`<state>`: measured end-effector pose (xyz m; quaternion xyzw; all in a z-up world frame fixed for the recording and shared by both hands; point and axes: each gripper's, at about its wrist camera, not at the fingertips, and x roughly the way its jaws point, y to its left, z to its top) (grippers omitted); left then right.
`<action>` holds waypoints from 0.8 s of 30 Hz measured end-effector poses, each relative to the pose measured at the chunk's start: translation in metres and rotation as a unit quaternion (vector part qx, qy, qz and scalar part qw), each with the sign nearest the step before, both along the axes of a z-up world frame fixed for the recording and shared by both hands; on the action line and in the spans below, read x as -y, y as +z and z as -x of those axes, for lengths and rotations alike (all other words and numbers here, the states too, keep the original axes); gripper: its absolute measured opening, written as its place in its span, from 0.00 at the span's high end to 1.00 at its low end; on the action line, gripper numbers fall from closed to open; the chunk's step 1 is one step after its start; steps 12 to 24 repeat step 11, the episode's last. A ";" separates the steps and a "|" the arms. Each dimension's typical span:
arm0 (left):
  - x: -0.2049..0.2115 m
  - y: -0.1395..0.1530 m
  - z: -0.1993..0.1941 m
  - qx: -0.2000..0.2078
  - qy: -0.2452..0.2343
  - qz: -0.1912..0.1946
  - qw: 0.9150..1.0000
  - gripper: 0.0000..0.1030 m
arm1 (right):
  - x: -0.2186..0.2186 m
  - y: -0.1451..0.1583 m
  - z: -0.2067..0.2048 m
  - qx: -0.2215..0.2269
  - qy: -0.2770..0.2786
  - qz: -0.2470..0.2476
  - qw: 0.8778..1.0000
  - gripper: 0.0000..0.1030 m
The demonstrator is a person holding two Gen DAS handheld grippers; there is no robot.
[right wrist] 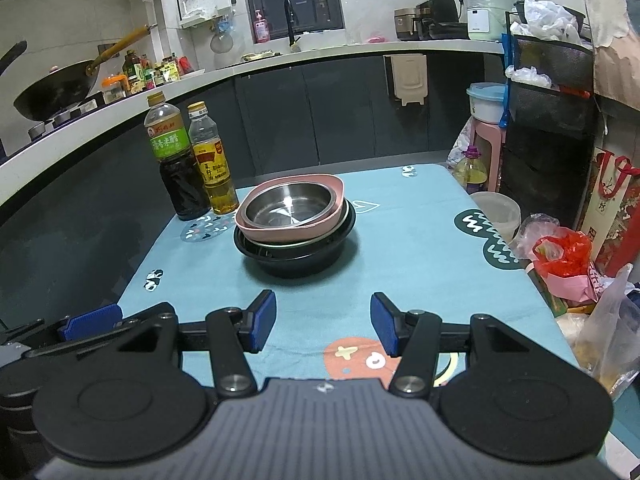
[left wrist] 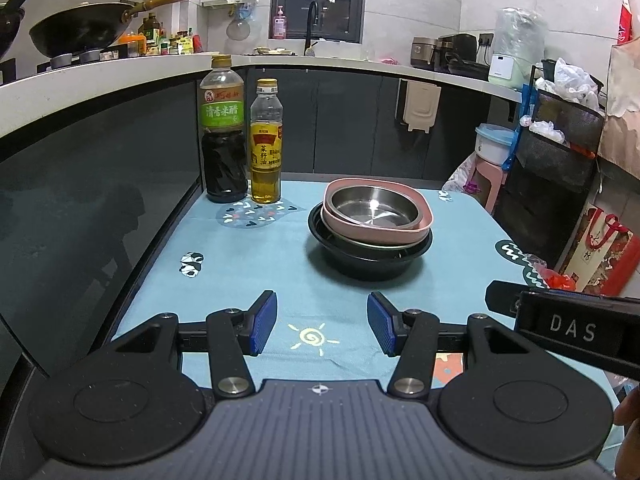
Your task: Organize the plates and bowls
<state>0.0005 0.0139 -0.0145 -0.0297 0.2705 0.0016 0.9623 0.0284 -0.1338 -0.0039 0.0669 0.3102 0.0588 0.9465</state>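
Steel dish [left wrist: 374, 206] in pink plate [left wrist: 416, 229] atop black bowl [left wrist: 368, 262] on the worktop [left wrist: 248, 276] — stacking apparently complete; left tool [left wrist: 322, 324] and right tool [right wrist: 323, 322] both spread, empty.

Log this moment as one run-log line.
left claw open, empty | right claw open, empty | bowl stack on table, pink bowl topmost | two bottles behind stack

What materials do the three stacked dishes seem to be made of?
Steel bowl: looks like brushed stainless steel, with bright reflections inside. Pink dish: probably matte plastic, opaque with soft rounded corners. Black bowl: probably glossy plastic; its rim shines, though this is uncertain.
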 end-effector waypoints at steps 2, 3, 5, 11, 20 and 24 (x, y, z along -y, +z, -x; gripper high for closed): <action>0.000 0.000 0.000 0.000 0.000 0.000 1.000 0.54 | -0.001 0.000 0.001 0.000 0.001 0.001 1.000 0.52; 0.000 0.000 0.000 -0.001 0.000 0.001 1.000 0.54 | -0.002 0.000 0.001 0.000 0.001 0.001 1.000 0.52; -0.001 -0.001 0.000 -0.001 0.002 0.003 1.000 0.54 | -0.002 0.000 0.001 0.000 0.000 0.001 1.000 0.52; -0.002 -0.001 0.000 0.002 0.005 0.005 1.000 0.54 | -0.002 -0.001 0.000 -0.001 0.000 0.000 1.000 0.52; -0.002 -0.001 0.000 0.002 0.005 0.005 1.000 0.54 | -0.002 -0.001 0.000 -0.001 0.000 0.000 1.000 0.52; -0.002 -0.001 0.000 0.002 0.005 0.005 1.000 0.54 | -0.002 -0.001 0.000 -0.001 0.000 0.000 1.000 0.52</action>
